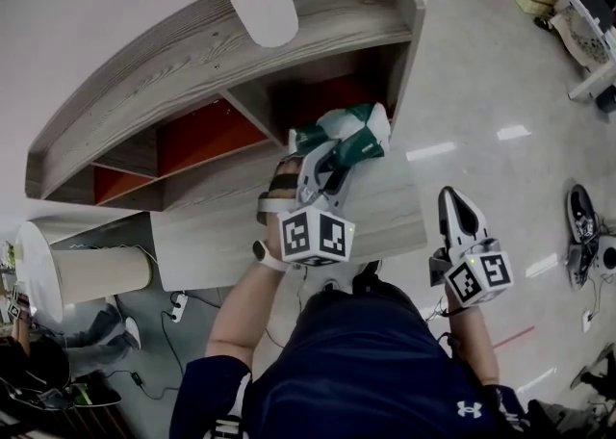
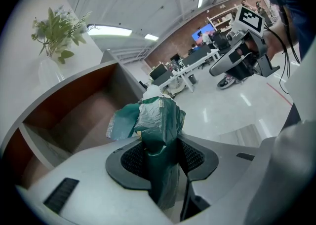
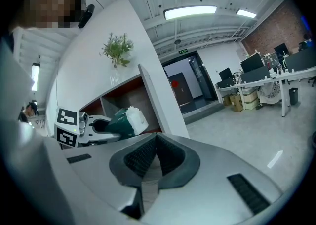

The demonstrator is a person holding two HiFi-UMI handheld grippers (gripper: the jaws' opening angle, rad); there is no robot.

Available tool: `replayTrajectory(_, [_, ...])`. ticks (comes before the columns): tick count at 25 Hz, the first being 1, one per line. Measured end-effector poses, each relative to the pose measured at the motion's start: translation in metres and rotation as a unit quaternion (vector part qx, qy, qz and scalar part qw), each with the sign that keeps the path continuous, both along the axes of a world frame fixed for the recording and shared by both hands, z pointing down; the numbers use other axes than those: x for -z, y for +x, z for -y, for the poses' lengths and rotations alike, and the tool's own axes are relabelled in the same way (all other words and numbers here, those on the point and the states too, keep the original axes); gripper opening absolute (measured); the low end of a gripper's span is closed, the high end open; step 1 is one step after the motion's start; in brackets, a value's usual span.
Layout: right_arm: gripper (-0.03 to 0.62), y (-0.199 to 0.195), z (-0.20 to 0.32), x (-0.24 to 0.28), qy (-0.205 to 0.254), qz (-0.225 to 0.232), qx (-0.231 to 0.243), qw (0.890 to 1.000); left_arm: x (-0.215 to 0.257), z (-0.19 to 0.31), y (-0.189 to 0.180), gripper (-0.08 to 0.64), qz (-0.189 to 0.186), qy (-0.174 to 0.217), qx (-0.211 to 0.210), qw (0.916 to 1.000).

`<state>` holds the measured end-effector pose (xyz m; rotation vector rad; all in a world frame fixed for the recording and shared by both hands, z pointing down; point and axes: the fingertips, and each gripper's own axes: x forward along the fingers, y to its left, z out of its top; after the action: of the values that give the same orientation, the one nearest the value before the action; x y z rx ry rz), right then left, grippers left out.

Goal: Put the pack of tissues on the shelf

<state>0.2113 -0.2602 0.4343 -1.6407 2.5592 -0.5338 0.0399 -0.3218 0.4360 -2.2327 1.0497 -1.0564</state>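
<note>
Carry step: my left gripper [image 1: 332, 153] clamps the pack of tissues [image 1: 358, 131] at the shelf [image 1: 241, 52] mouth, right gripper [image 1: 452, 201] closed, empty; next I'd reach inside, set down, release.

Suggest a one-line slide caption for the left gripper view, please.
The left tool grips a green pack of tissues, held out towards an open compartment of the wooden shelf.

Left gripper [image 1: 338, 154] extended forward, gripping; right gripper [image 1: 450, 196] held back, closed.
</note>
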Motion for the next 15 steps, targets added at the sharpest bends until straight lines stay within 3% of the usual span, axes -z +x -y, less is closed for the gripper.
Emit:
replayTrajectory(10, [0.011, 0.015, 0.016, -0.007, -0.005, 0.000, -0.006, 1.000, -0.016, 0.046, 0.001, 0.164, -0.005, -0.013, 0.022, 0.9997])
replayTrajectory(15, [0.011, 0.022, 0.021, -0.011, -0.013, -0.002, -0.015, 1.000, -0.023, 0.069, 0.005, 0.164, 0.014, -0.011, 0.036, 0.9992])
